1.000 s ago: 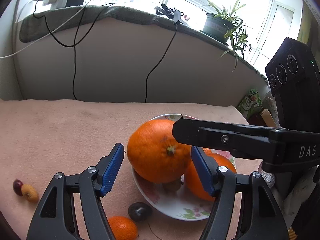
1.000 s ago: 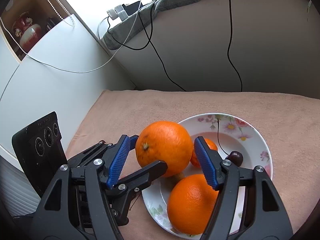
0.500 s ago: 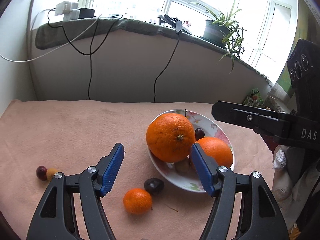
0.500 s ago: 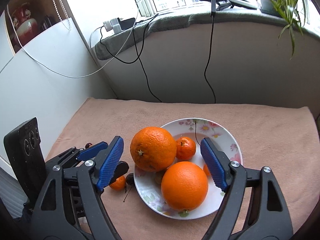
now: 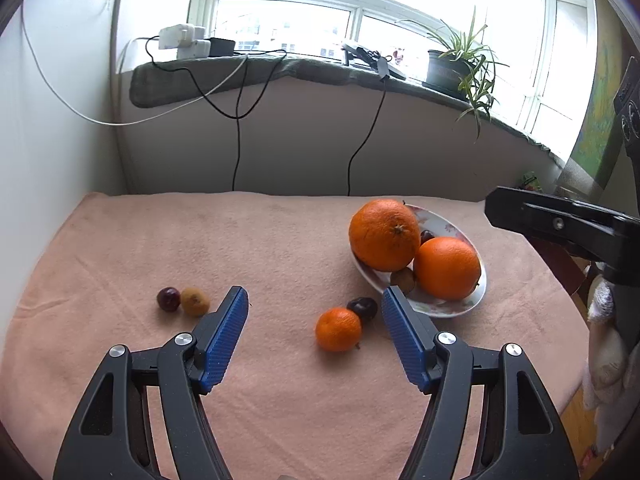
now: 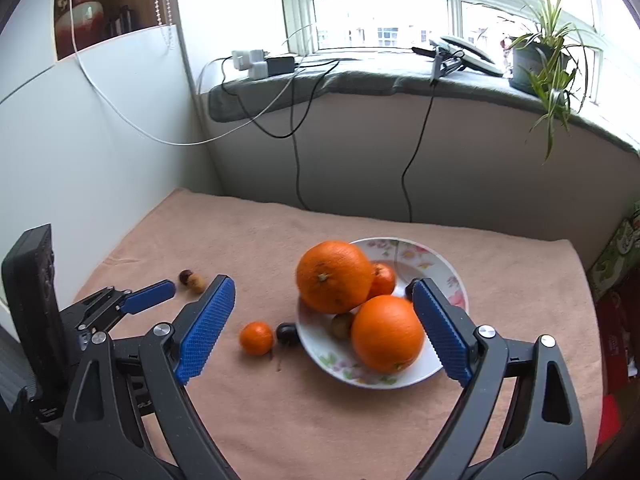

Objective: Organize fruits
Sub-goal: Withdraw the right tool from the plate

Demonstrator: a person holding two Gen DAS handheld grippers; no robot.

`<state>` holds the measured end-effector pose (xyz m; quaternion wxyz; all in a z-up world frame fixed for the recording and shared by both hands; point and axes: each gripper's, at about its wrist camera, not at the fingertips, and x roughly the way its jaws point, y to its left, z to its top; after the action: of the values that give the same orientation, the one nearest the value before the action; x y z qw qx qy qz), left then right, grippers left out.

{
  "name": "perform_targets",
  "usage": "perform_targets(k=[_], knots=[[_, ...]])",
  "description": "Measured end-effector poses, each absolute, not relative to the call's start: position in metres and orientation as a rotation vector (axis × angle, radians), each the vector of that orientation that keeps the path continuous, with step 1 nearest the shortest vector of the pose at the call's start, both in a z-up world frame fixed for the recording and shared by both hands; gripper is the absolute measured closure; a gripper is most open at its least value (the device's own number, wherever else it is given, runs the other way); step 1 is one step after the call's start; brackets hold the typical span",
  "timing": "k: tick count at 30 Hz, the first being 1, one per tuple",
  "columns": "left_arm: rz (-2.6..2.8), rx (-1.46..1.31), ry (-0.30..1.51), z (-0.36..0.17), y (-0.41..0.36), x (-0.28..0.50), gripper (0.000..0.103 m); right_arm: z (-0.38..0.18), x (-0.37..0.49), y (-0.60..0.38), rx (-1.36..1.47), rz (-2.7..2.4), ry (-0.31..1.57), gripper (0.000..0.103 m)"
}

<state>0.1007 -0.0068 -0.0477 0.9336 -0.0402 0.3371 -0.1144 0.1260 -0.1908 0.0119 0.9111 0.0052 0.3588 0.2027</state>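
Your right gripper [image 6: 320,320]: jaws just opening wide, nothing gripped, above plate [image 6: 424,374]. Your left gripper [image 5: 314,322]: jaws apart, empty, over small orange [image 5: 338,329].

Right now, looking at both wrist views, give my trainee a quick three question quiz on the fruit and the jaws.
1. True or false: the small mandarin lies on the towel, outside the plate.
2. How many large oranges rest on the plate?
3. What touches the small mandarin? A) a dark cherry B) the left gripper C) the plate

Key: 1 true; 2 two, one stacked higher than the other; 3 A. Both the left gripper and the right gripper stand with jaws open and empty.
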Motion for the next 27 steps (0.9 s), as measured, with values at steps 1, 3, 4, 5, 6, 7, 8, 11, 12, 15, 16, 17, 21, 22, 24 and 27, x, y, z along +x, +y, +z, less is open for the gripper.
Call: perform_targets(k=[1,3,4,5,6,7,8,11,12,15,16,17,21,22,24,27], knots=[[-0.231,-0.084,0.695,-0.049,-0.004,0.098,0.034,0.007,0.123,-0.188,0.024,0.445,0.763,0.01],[-0.213,-0.083,0.701,-0.051,0.002,0.092,0.033,-0.005,0.117,-0.179,0.024,0.492,0.82,0.01],[-0.206,-0.08,0.706,-0.052,0.005,0.089,0.033,-0.01,0.114,-0.175,0.019,0.5,0.835,0.01],[-0.203,-0.079,0.711,-0.053,0.007,0.086,0.033,-0.016,0.111,-0.171,0.012,0.501,0.846,0.01],[-0.197,-0.077,0.716,-0.054,0.01,0.083,0.033,-0.02,0.109,-0.168,0.008,0.504,0.857,0.01],[-0.19,-0.072,0.721,-0.055,0.012,0.08,0.033,-0.025,0.106,-0.165,0.01,0.511,0.868,0.01],[-0.182,-0.065,0.726,-0.057,0.014,0.076,0.033,-0.029,0.104,-0.163,0.015,0.515,0.877,0.01],[-0.157,-0.045,0.748,-0.06,0.02,0.068,0.033,-0.041,0.097,-0.155,0.014,0.528,0.912,0.01],[-0.149,-0.039,0.752,-0.062,0.022,0.066,0.033,-0.044,0.095,-0.152,0.016,0.538,0.924,0.01],[-0.14,-0.033,0.769,-0.066,0.03,0.058,0.033,-0.051,0.086,-0.143,0.012,0.555,0.937,0.01],[-0.136,-0.03,0.773,-0.068,0.032,0.055,0.033,-0.053,0.083,-0.139,0.004,0.557,0.935,0.01],[-0.131,-0.028,0.777,-0.069,0.035,0.054,0.033,-0.055,0.081,-0.137,-0.008,0.556,0.931,0.01],[-0.122,-0.031,0.791,-0.075,0.043,0.05,0.033,-0.061,0.076,-0.127,-0.037,0.542,0.923,0.01],[-0.122,-0.035,0.792,-0.076,0.044,0.05,0.033,-0.063,0.076,-0.125,-0.039,0.538,0.925,0.01],[-0.119,-0.039,0.793,-0.078,0.047,0.05,0.033,-0.065,0.074,-0.123,-0.049,0.527,0.919,0.01],[-0.119,-0.039,0.791,-0.079,0.051,0.05,0.033,-0.065,0.072,-0.118,-0.076,0.526,0.905,0.013]])
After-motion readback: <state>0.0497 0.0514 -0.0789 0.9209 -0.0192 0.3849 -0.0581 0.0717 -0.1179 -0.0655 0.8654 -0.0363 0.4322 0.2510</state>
